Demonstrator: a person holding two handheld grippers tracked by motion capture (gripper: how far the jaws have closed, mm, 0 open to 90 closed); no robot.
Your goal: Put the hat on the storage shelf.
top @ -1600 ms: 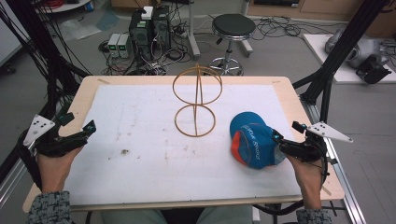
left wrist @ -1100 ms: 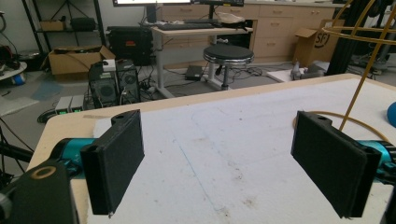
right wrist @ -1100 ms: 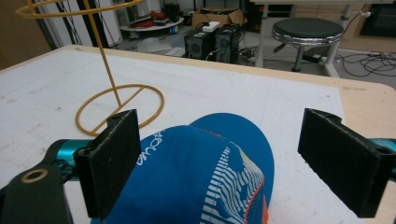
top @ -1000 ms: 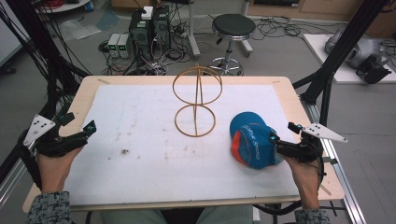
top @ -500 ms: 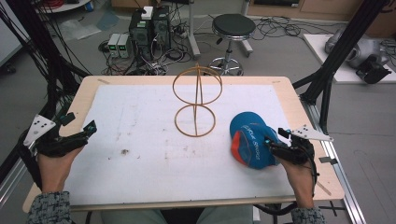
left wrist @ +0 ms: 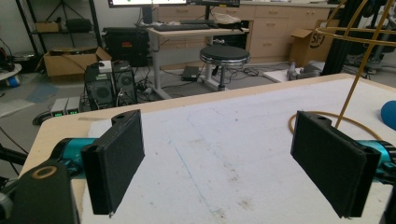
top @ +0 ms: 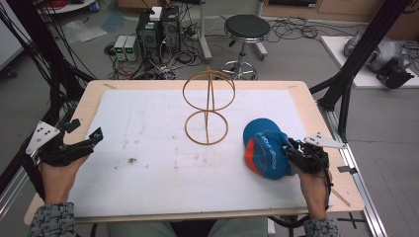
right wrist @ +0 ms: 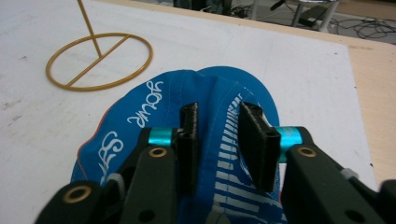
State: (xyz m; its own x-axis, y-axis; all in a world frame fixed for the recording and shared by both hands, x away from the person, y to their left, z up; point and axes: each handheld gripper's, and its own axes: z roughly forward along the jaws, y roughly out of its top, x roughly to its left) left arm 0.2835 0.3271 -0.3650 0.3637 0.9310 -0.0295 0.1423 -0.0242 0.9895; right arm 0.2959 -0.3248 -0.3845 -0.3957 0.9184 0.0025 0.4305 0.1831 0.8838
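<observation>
High view: blue cap (top: 265, 153) lies lower right on the desk (top: 148, 148), just right of the gold wire stand (top: 207, 106). Right hand-held gripper (top: 291, 150) reaches onto the cap.

Left gripper view: left hand-held gripper (left wrist: 233, 163), jaws spread wide, nothing between.

Right gripper view: jaws narrowly parted over cap fabric; whether they pinch it, cannot tell.

Black stool (top: 246, 28) and computer towers (top: 158, 27) on floor beyond table, cables (top: 306, 29) strewn around.

Blue cloth cap (top: 267, 152), glossy gold metal wire stand (top: 207, 109), matt wooden table (top: 296, 89)
</observation>
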